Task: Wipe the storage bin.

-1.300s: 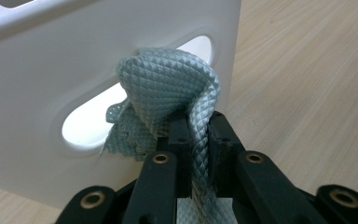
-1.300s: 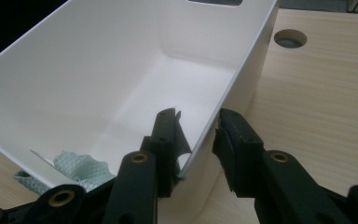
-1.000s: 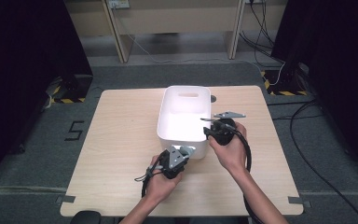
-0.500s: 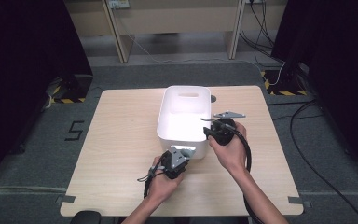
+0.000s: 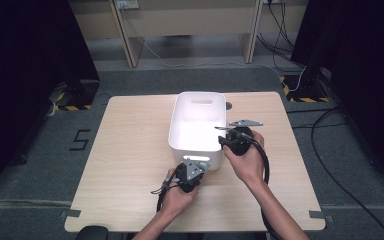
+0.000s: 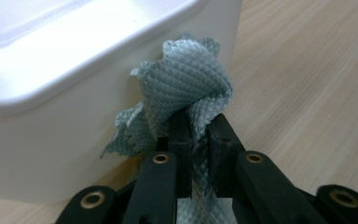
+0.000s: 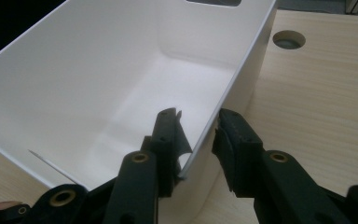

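Steadying grip — right gripper (image 7: 196,140) straddles the white plastic bin's (image 5: 200,117) wall, jaws spread, while left gripper (image 6: 198,135) pinches a crumpled grey-green textured cloth (image 6: 186,88) against its outside — seemingly wiping.

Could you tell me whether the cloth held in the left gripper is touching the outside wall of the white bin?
Touching: the left gripper view shows the cloth bunched flat against the white bin, no gap between.

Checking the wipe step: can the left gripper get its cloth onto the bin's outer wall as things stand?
Probably yes: the left gripper, shut on the cloth, already has it at the bin wall, nothing between.
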Tool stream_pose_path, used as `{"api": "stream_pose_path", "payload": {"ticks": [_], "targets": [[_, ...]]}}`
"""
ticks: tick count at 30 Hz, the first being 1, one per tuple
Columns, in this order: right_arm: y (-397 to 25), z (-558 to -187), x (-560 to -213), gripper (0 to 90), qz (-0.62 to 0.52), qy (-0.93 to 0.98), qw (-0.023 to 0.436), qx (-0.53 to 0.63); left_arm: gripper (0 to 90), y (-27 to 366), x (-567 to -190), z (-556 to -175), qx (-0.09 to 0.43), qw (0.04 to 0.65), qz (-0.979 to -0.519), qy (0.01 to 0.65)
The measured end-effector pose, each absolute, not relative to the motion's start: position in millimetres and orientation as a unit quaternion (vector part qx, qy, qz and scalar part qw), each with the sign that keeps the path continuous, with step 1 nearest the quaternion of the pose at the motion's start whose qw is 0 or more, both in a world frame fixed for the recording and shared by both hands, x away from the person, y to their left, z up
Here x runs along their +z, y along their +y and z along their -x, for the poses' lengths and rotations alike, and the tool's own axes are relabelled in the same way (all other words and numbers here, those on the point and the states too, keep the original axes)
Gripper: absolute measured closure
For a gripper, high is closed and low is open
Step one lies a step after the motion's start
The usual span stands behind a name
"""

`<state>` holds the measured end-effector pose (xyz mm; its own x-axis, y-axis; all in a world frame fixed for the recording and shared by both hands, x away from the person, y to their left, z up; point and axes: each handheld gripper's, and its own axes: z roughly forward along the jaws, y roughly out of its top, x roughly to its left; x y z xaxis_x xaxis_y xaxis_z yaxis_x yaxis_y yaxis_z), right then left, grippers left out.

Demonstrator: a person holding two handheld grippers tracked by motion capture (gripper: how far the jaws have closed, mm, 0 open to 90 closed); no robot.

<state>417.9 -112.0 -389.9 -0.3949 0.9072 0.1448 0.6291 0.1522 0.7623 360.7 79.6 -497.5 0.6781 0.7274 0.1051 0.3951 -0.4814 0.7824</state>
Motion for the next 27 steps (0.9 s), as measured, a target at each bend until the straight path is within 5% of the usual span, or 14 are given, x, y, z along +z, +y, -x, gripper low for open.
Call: {"api": "stream_pose_path", "payload": {"ticks": [27], "targets": [[-109.9, -416.8, -389.8, 69.5, -0.520, 0.738, 0.182, 0.390, 82.0, 66.8, -500.9, -363.4, 0.209, 0.377, -0.835, 0.343]]}}
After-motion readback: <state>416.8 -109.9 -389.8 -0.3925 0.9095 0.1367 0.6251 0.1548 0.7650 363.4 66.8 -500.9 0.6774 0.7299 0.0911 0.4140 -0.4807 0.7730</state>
